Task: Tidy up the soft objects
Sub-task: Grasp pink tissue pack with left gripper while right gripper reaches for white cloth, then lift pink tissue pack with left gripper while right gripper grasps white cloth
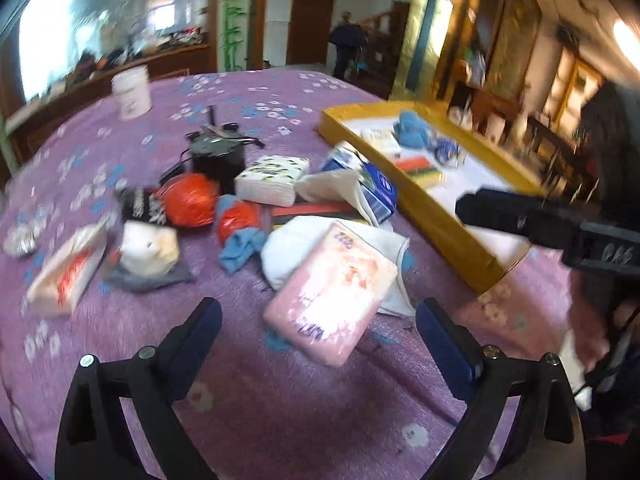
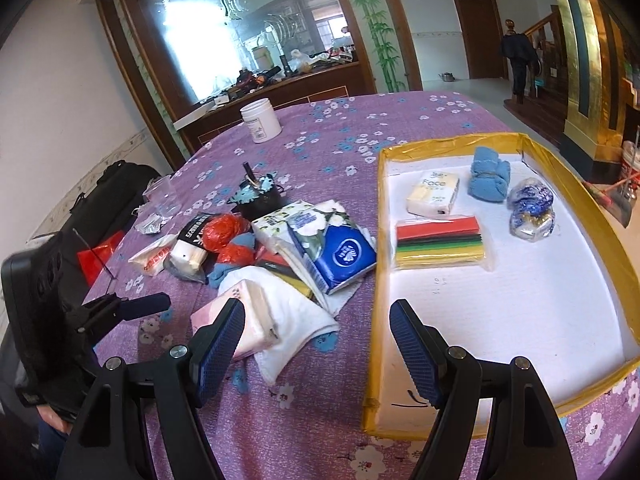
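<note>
A pile of soft things lies on the purple flowered tablecloth (image 2: 340,136): a pink tissue pack (image 1: 332,300) (image 2: 244,316) on a white towel (image 2: 296,312), a blue tissue pack (image 2: 340,256), a floral tissue pack (image 1: 272,180), orange bags (image 1: 190,200) and a blue cloth (image 1: 240,246). A yellow-rimmed tray (image 2: 380,280) (image 1: 440,216) holds a "Face" tissue pack (image 2: 432,194), a blue cloth (image 2: 490,180), coloured sponges (image 2: 440,244) and a blue-white bag (image 2: 530,208). My left gripper (image 1: 320,344) is open just before the pink pack. My right gripper (image 2: 318,344) is open above the tray's left rim.
A white jar (image 2: 260,120) stands at the far side. A black pot with sticks (image 2: 258,196) sits behind the pile. A red-white tissue pack (image 1: 68,272) and crumpled foil (image 1: 18,242) lie at the left. A clear cup (image 2: 162,196) stands near the table's left edge.
</note>
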